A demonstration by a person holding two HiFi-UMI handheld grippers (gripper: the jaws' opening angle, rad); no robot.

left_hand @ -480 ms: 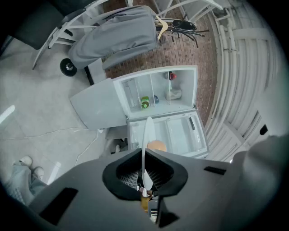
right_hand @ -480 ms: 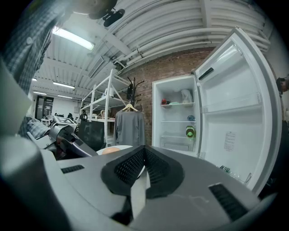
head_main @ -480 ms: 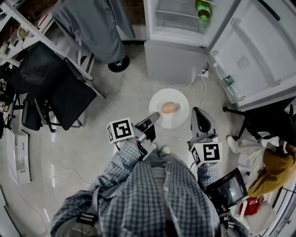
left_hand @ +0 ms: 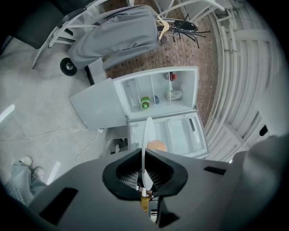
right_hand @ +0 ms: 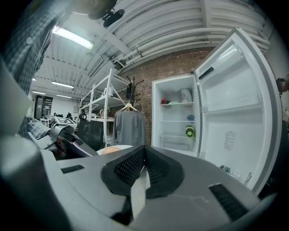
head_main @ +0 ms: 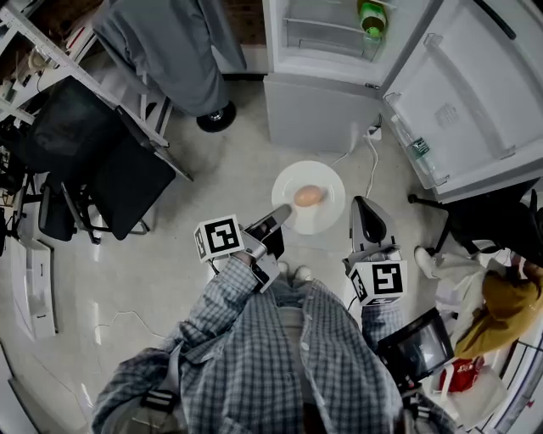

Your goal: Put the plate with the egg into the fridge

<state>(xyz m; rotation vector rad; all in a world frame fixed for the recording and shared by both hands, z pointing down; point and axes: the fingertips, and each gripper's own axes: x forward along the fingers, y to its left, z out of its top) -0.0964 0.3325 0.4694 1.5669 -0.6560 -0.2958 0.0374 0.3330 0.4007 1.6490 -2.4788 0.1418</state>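
Note:
A white plate (head_main: 327, 219) with a brown egg (head_main: 309, 196) on it hangs level above the floor, in front of the open fridge (head_main: 310, 114). My left gripper (head_main: 282, 213) is shut on the plate's near-left rim. In the left gripper view the plate (left_hand: 147, 135) stands edge-on between the pads, with the egg (left_hand: 157, 145) just beyond. My right gripper (head_main: 361, 203) is shut on nothing, just right of the plate's rim. In the right gripper view, the plate (right_hand: 124, 147) and egg (right_hand: 109, 150) peek out left of its closed jaws (right_hand: 144, 153).
The fridge door (head_main: 467, 93) stands wide open to the right. A green bottle (head_main: 372, 17) sits on a fridge shelf. A white cable (head_main: 372, 165) runs over the floor. Black chairs (head_main: 110, 165) and a hung grey coat (head_main: 170, 42) stand at the left. A seated person (head_main: 496, 314) is at the right.
The plate and my left gripper have drifted very slightly to the left. The right gripper has stayed where it was.

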